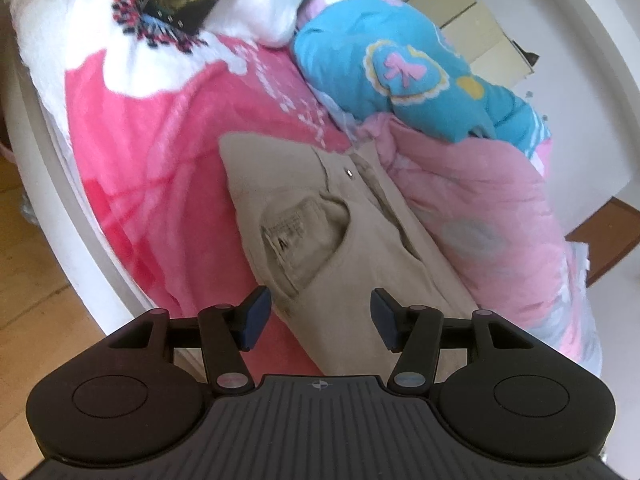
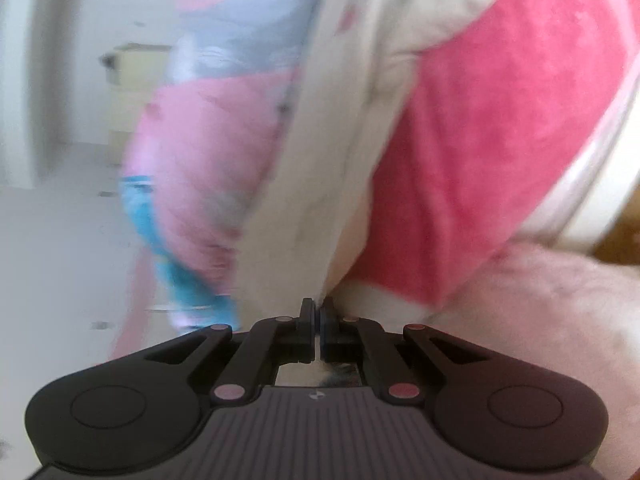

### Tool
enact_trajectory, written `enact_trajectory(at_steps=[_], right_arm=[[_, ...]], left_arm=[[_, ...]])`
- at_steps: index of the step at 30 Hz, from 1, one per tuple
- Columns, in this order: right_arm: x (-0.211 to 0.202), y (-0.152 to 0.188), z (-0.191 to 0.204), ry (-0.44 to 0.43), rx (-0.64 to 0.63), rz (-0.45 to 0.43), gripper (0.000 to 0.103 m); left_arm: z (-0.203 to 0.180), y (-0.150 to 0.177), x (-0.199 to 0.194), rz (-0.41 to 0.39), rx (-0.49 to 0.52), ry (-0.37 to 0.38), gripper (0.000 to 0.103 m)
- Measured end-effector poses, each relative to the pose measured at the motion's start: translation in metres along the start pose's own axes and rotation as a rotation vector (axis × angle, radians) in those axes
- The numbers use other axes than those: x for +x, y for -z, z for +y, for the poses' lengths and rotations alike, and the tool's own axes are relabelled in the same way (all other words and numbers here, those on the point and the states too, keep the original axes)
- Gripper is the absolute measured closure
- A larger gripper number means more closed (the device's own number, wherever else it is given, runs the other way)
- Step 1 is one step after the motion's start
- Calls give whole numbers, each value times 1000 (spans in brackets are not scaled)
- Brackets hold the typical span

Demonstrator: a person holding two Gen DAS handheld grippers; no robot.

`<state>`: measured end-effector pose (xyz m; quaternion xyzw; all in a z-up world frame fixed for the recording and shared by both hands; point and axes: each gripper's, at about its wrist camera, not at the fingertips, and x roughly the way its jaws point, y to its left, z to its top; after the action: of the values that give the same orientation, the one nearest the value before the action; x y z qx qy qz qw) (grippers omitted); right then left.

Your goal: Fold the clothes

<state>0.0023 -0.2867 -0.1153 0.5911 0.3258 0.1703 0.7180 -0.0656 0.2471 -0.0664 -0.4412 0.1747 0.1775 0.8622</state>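
Spread across the bed, a plush hot-pink blanket (image 1: 152, 152) with white patches and pale lettering too blurred to read. Heaped along its far side, a quilted pale-pink comforter (image 1: 492, 208) with grey blotches, and above it a turquoise fleece blanket (image 1: 360, 64) bearing a scalloped heart with a pink bow. Beyond that, cream cardboard boxes (image 1: 472, 24) against a white wall.

Lying on the pink blanket, tight against the comforter's edge: beige trousers (image 1: 320, 216) of smooth woven cotton, folded lengthwise into a long narrow strip. Long axis running diagonally in the left wrist view, waistband end up and away, with a small metal button near the fly; legs coming down toward the camera. Turned out at the hip, a pale pocket lining with a printed label, text too small to read.

Hovering over the near part of the trousers, the left gripper (image 1: 320, 316): blue pads parted about halfway, nothing between them, no contact with the cloth.

In the blurred right wrist view, the right gripper (image 2: 318, 312) closed tight, its tips meeting at the bottom end of the beige strip (image 2: 320, 184) rising away from it; cloth apparently pinched, though blur leaves the grip uncertain.
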Motion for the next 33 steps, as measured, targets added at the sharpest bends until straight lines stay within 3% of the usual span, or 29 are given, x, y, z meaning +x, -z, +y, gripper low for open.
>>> enact_trajectory(at_steps=[12,19,25,33], right_arm=[[5,-5,-14,27,-44,40,100],[10,-3,-17,40,-43,54,100],[16,-1,-18,53,-17,39,100],[22,3,-18,81,3,8,99]], left_arm=[[3,-33,13,-70,65,-179,42],[4,-40,11,-141,76,-127,42],[14,-40,27,-96,70,-140,44],[19,-41,25,-161,9,-51,45]])
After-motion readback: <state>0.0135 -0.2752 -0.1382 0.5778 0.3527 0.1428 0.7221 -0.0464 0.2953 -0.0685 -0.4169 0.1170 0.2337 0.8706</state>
